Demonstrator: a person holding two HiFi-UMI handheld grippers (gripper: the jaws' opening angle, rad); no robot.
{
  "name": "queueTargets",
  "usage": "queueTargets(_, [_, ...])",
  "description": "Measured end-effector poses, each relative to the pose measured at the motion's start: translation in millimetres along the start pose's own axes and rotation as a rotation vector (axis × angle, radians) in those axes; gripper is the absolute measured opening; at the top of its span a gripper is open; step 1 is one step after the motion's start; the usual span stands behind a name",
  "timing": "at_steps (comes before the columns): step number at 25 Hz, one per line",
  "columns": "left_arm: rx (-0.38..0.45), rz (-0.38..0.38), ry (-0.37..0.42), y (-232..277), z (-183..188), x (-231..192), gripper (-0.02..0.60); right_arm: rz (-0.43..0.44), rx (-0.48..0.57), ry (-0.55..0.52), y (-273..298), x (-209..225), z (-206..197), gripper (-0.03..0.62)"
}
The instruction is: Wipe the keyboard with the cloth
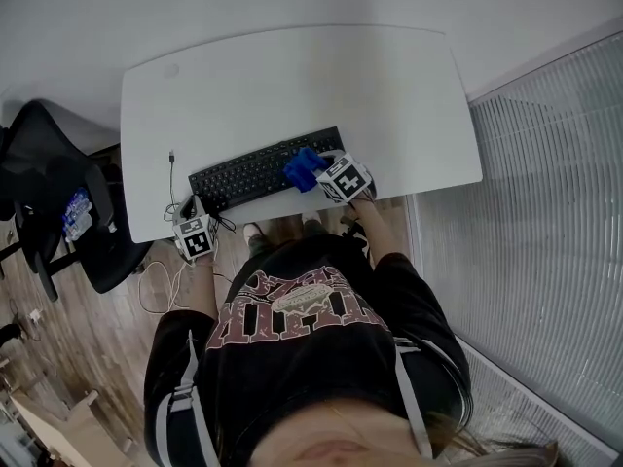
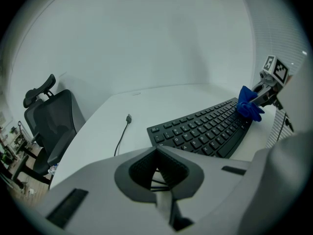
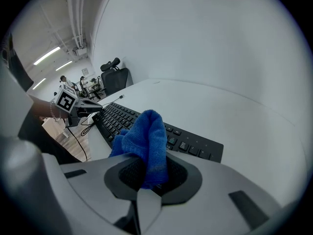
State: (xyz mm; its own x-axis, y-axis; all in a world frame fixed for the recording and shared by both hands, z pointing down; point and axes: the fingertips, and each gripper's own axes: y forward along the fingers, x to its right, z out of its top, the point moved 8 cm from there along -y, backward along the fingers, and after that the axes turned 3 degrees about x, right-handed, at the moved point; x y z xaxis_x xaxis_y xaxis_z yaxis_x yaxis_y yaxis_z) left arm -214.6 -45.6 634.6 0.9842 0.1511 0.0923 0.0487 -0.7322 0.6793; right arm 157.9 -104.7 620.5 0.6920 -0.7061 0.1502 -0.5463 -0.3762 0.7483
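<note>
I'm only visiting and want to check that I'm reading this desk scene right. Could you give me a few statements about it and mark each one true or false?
1. The right tongs grip a blue cloth. True.
2. The blue cloth sits over the left end of the keyboard. False: it is over the part near the right end.
3. The left tongs hold a second cloth. False: their tips meet and there is no cloth between them.
4. A cable plug lies on the white desk near the keyboard's left end. True.
5. An office chair stands off the desk's left side. True.
</note>
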Motion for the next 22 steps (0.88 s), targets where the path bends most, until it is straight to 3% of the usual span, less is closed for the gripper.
queueTargets(22, [-0.006,0.024,0.0,1,0,0,0.035,-0.274,0.029,0.24,-65,68,-63,0.064])
